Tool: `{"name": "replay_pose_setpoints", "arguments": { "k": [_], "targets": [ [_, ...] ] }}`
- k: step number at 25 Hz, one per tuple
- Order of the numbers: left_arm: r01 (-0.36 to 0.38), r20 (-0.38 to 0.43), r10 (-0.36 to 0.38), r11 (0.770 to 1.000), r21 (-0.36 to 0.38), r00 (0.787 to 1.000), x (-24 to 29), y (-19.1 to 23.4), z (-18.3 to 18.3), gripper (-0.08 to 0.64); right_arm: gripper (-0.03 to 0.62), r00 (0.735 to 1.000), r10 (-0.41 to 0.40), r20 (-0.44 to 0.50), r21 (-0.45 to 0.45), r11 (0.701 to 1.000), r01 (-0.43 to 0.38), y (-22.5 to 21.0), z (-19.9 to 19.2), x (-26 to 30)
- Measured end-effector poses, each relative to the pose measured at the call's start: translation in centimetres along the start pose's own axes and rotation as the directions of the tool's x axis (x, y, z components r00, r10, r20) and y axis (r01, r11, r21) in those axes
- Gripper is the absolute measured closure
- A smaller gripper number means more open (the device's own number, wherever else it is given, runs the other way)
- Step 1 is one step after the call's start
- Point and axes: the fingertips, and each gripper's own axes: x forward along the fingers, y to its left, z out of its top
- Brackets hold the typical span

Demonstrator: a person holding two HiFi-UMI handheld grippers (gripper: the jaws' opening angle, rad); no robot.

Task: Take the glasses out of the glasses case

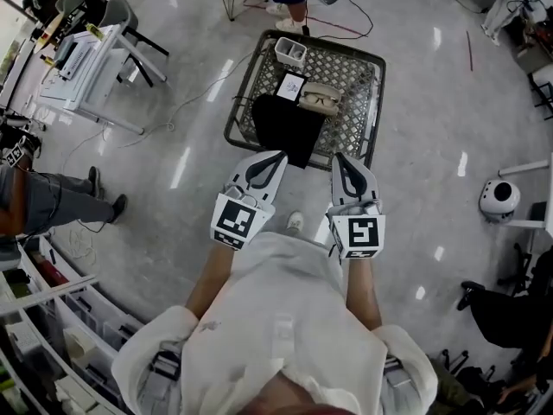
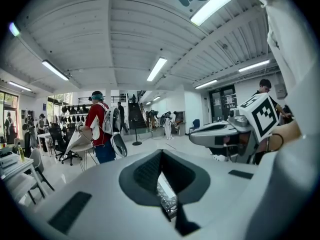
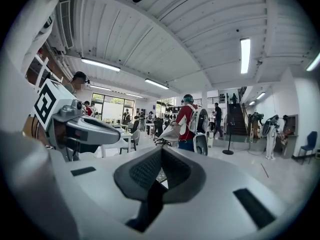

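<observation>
Left tool [image 1: 276,157] and right tool [image 1: 340,159], both pinched closed and empty, sit mid-frame below the glasses case [image 1: 321,98] (upper centre, on the mesh tabletop [image 1: 356,80]).

Cloth [image 1: 285,130], glasses case [image 1: 321,98] on mesh table [image 1: 370,89]

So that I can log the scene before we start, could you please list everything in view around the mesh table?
mesh table: one, dark grey, ahead of the person
cloth: one, black, table's near edge
glasses case: one, beige, open, beyond the cloth
glasses: one pair, dark-framed, in the case
card: one, black with white border, left of the case
tray: one, white, far left corner
round device: one, white, floor at right
left gripper: white, shut, empty
right gripper: white, shut, empty
</observation>
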Motion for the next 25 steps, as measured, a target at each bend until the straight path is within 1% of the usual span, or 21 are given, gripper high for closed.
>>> {"name": "replay_pose_setpoints", "arguments": {
  "k": [7, 12, 19, 25],
  "targets": [
    [0.002, -0.003, -0.002, 1.000, -0.006, 1.000, 2.4, 1.0, 0.0, 0.548, 0.586, 1.000, 0.004, -0.021, 0.002, 1.000, -0.004, -1.4, -0.7, 1.6],
    [0.013, -0.004, -0.013, 1.000, -0.011, 1.000, 4.3, 2.2, -0.2, 0.548, 0.586, 0.999, -0.017, -0.033, 0.002, 1.000, 0.017, -2.9, -1.1, 3.0],
    [0.033, -0.003, -0.033, 0.999, -0.013, 0.999, 7.0, 5.1, -0.2, 0.548, 0.586, 0.998, -0.045, -0.041, 0.002, 0.999, 0.045, -4.2, -1.1, 6.1],
    [0.067, -0.007, -0.067, 0.998, -0.017, 0.998, 9.5, 7.5, -0.4, 0.548, 0.586, 0.996, -0.070, -0.055, 0.007, 0.997, 0.071, -5.2, -1.4, 9.1]
  ]
}}
